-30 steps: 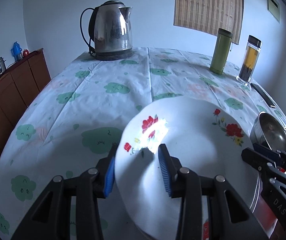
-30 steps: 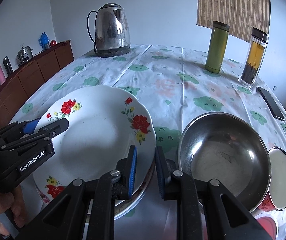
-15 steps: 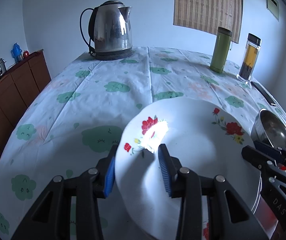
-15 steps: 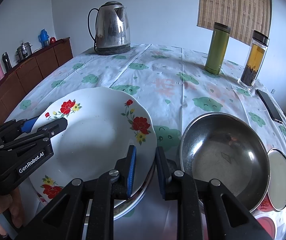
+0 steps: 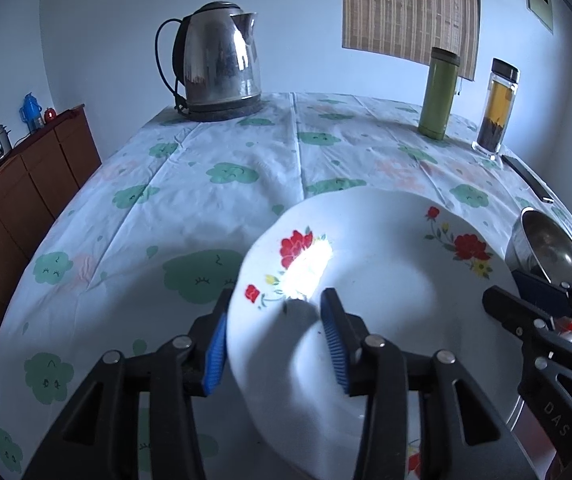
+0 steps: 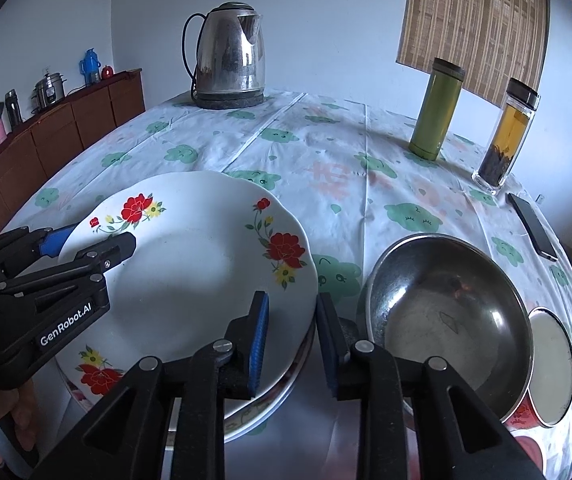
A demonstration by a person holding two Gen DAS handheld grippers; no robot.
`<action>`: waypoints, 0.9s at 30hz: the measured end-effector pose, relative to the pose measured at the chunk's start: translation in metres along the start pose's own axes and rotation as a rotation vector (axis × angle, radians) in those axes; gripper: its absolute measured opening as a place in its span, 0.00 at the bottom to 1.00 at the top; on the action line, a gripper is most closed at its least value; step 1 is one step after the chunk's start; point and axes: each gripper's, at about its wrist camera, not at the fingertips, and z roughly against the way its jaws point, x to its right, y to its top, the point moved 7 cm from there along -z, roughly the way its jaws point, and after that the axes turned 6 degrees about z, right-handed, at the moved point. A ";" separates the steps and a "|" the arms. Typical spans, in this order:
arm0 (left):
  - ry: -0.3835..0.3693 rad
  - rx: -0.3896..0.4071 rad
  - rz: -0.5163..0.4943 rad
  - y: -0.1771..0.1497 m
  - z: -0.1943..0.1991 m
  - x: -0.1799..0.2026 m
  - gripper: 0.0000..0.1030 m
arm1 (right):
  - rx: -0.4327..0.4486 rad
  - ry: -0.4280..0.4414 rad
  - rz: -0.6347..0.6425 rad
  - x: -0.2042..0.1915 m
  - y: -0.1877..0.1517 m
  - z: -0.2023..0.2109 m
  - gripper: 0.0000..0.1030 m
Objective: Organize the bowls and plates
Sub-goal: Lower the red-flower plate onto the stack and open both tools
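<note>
Both letting go. Left gripper jaws opening astride the near rim of the flowered plate, right gripper likewise at its opposite edge; plate set on a stack. Beyond right gripper, steel bowl on the surface, probably next.

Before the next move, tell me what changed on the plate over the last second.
Both grippers are letting go of the floral plate: the left gripper and right gripper have their jaws opening, the plate's rim between each pair. The plate itself, the steel bowl and the kettle stayed put.
</note>
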 end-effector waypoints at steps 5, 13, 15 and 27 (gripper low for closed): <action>-0.013 0.001 0.008 0.001 0.002 0.000 0.48 | 0.037 0.016 -0.007 -0.001 0.004 0.007 0.36; -0.011 0.022 0.025 0.003 0.005 -0.003 0.55 | 0.085 0.029 -0.002 -0.004 0.010 0.014 0.45; -0.011 0.024 0.029 0.003 0.005 -0.003 0.55 | 0.096 0.030 -0.004 -0.005 0.011 0.015 0.45; -0.010 0.033 0.036 0.005 0.007 -0.006 0.55 | 0.118 0.032 -0.002 -0.006 0.012 0.018 0.45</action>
